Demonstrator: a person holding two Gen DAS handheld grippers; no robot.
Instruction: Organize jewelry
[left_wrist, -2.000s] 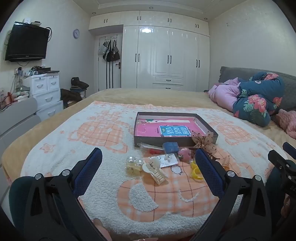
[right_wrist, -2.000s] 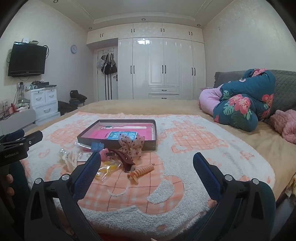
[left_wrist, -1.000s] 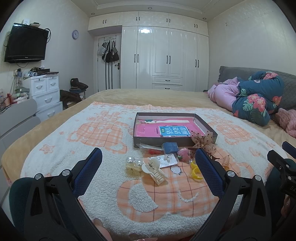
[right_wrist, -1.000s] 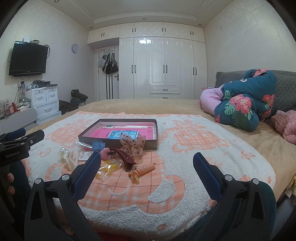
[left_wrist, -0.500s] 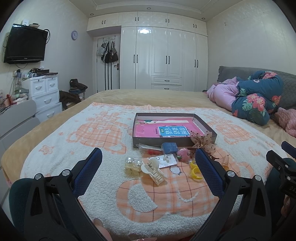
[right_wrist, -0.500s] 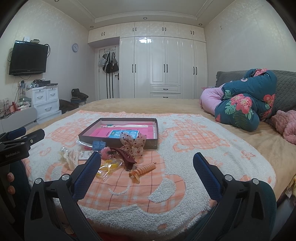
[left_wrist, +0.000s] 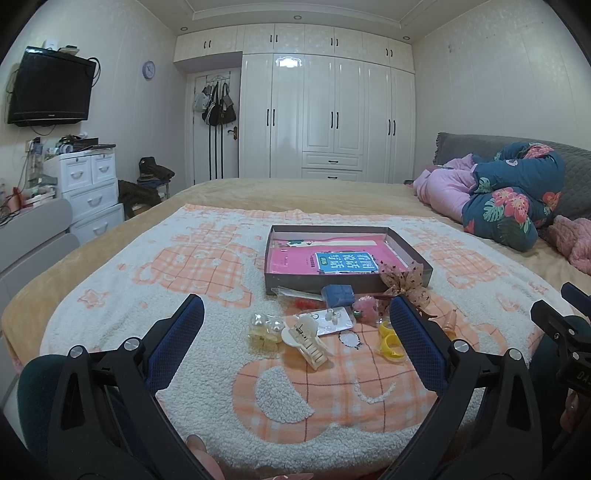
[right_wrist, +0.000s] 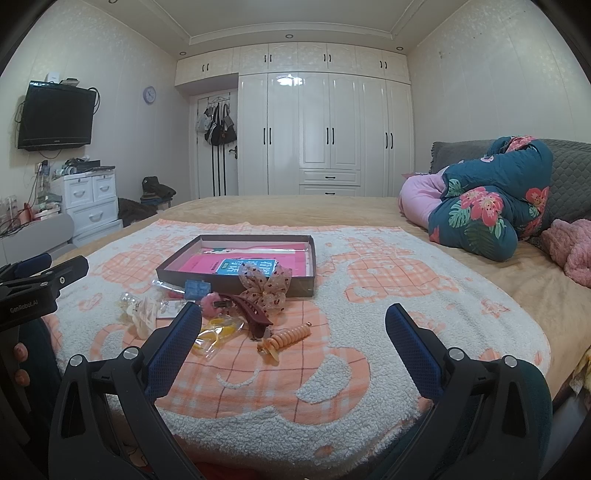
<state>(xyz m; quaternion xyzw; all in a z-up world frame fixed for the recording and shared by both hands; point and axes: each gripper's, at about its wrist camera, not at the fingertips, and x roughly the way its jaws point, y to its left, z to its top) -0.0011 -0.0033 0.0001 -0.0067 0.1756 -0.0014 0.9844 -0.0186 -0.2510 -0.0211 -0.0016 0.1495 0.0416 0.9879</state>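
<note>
A brown tray (left_wrist: 275, 240) (right_wrist: 313, 258) with a pink and blue book inside lies on the blanket. In front of it lie several hair and jewelry pieces: a cream claw clip (left_wrist: 310, 341), an earring card (left_wrist: 332, 319), a dotted bow (right_wrist: 266, 286), a maroon clip (right_wrist: 249, 314), an orange spiral tie (right_wrist: 286, 338), yellow rings (left_wrist: 389, 341). My left gripper (left_wrist: 295, 332) is open and empty, near the bed's front edge before the pile. My right gripper (right_wrist: 293, 328) is open and empty, near the orange tie.
An orange and white fleece blanket (left_wrist: 184, 266) covers the bed. Folded floral and pink bedding (right_wrist: 480, 210) lies at the right. White drawers (left_wrist: 88, 181) stand left of the bed, white wardrobes (right_wrist: 325, 136) at the back.
Both grippers have drifted slightly forward toward the pile and stay open. The objects have not moved.
</note>
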